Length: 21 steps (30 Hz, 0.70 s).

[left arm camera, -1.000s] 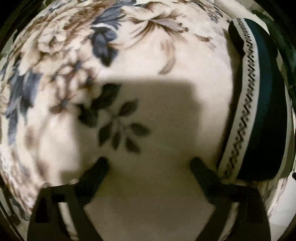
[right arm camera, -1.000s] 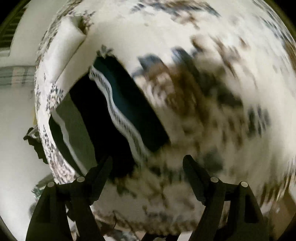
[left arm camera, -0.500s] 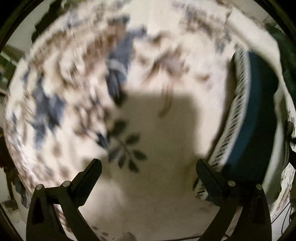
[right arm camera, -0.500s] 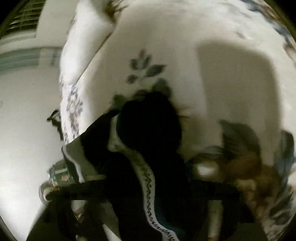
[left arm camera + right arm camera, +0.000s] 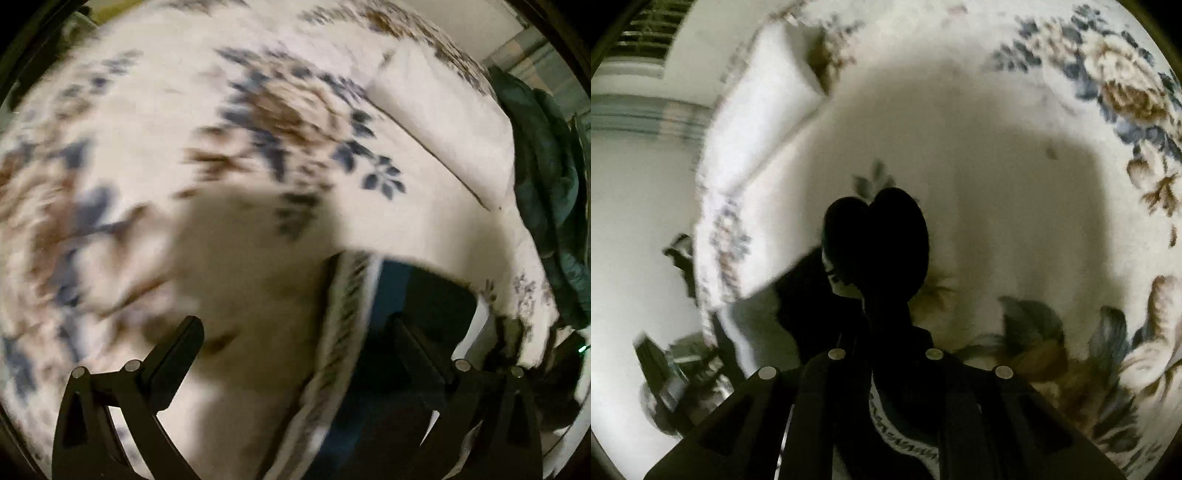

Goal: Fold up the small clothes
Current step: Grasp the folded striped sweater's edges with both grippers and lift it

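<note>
A dark garment (image 5: 413, 354) with a white zigzag-patterned band lies on a cream floral bedspread (image 5: 258, 129) at the lower right of the left wrist view. My left gripper (image 5: 295, 332) is open, its right finger over the garment's dark part. In the right wrist view my right gripper (image 5: 882, 332) is shut on the same dark garment (image 5: 886, 236), which bunches up between the fingers and stands above them; the patterned band shows low between the jaws.
A white pillow (image 5: 443, 122) lies at the bed's far right, also seen in the right wrist view (image 5: 761, 122). A dark green cloth (image 5: 546, 177) hangs beyond the bed edge. The pale floor (image 5: 635, 229) lies left of the bed.
My right gripper has closed on the dark garment and lifted it. My left gripper has shifted toward the garment, which now sits under its right finger.
</note>
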Available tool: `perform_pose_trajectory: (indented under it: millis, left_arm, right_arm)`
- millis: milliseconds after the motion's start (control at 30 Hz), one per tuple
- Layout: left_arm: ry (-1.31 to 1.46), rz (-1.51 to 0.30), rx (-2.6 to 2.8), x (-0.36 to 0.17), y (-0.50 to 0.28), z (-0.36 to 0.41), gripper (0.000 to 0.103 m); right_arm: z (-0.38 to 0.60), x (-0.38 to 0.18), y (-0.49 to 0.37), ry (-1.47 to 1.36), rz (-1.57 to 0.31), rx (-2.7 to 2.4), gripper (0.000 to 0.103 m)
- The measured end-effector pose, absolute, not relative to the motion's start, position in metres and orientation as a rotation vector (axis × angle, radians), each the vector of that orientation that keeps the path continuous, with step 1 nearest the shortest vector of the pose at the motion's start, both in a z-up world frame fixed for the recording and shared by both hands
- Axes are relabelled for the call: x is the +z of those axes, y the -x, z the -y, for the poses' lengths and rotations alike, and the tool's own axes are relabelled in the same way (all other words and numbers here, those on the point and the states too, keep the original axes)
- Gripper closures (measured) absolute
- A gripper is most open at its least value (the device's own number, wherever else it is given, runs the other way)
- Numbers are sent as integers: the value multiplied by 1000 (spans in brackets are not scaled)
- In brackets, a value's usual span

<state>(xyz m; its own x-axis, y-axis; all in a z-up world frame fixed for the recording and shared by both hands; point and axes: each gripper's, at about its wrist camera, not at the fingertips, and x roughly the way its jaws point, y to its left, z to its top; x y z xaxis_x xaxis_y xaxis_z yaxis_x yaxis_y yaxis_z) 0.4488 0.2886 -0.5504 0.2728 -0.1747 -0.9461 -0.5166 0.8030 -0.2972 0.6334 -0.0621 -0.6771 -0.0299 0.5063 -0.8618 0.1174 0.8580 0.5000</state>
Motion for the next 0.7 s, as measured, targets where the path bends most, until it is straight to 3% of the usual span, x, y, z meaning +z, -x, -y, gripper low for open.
perform_pose_trajectory:
  millis: [67,100,133,200,233,300,333,367,400,533,667,700]
  left_arm:
    - [636,-1288,240,-557,-464,-290,4]
    - [644,-1264,223,-556,-467,-292,17]
    - [643,-1249,207,-553,-470,-292,27]
    - [626,-1250,177,-550,-474,-290,71]
    - [613,-1254,153,-549,-477,-286,78]
    - [567,-1257,141,-547,-481,-278,81]
    - [552,-1260,139,-547,-483,-275,81]
    - [539,-1266,144,-548,-484,-272,81]
    - [536,-1270,150,-549,-484,-271,81]
    - [566,-1264,154,-552,-488,-273,80]
    - [572,-1284,159,-549,-492,-275,79]
    - [579,-1284,164,-549,-493,-275,79]
  right_arm:
    - [67,-683,-636,-546,-1622,322,74]
    - [72,-679,-638,-573,-1600,325,66]
    - [76,-674,-641,-596,-1570,334,52]
    - [82,-666,-647,-658,-1508,360,37]
    - [82,-666,-653,-673,-1502,369,33]
    - [76,-672,-663,-682,-1516,372,33]
    - [71,-676,-668,-679,-1528,385,42]
    - [67,-677,-669,-664,-1524,380,64]
    - [65,-675,-672,-628,-1515,354,95]
    - [81,-663,-678,-648,-1424,244,96]
    - [80,-684,-686,-662,-1535,262,94]
    - [82,-686,-686,-682,-1558,265,89]
